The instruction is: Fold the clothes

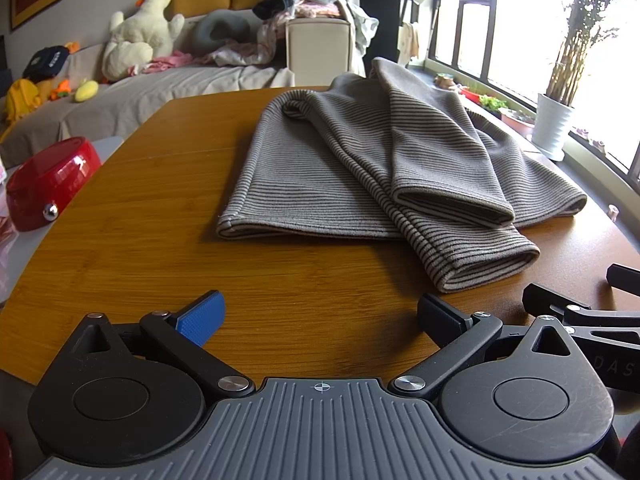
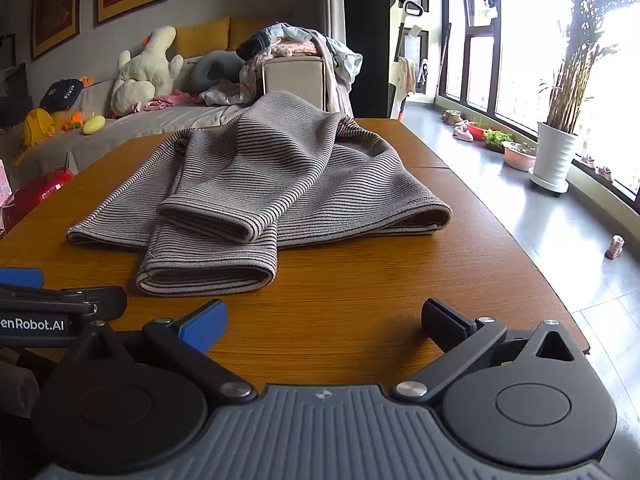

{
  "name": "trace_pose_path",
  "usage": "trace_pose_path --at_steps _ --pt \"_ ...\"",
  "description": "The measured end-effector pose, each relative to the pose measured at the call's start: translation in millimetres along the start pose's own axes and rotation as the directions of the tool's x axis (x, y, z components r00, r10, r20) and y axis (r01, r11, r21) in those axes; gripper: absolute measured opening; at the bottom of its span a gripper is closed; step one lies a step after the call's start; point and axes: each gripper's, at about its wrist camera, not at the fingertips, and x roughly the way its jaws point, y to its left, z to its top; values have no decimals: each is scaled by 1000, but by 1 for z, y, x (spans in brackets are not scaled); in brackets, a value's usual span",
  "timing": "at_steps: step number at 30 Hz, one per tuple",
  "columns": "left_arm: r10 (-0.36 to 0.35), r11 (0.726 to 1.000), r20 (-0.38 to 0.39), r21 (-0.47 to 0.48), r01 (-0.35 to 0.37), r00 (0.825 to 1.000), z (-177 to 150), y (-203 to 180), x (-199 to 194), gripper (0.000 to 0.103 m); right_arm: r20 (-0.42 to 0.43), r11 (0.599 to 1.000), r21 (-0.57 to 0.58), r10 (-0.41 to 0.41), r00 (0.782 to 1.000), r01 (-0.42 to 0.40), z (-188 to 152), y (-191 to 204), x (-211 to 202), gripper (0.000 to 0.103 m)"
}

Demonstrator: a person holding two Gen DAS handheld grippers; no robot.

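Ribbed striped sweater (image 1: 360, 160) lies folded on grained wooden table (image 1: 140, 240); both claws gape wide, empty.

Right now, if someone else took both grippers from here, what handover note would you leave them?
Left gripper: open, empty, hovering over bare table short of the garment.
Right gripper: open, empty, beside the left one, also short of it.
The striped sweater lies on the wooden table, hem toward the grippers.
Done: both sleeves are folded in over the body, cuffs overlapping near the hem; the upper cuff rests on the lower cuff.
Left: probably fold the body up in halves and square it off.
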Motion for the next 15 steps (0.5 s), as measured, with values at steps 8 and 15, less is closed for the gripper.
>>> trace_pose_path --at_steps 8,15 --pt "1 1000 1 0 -1 1000 0 0 0 103 1 1000 -2 -4 1000 4 -1 1 -1 103" --pt "1 1000 1 0 -1 1000 0 0 0 103 1 1000 -2 -4 1000 4 -1 1 -1 103"
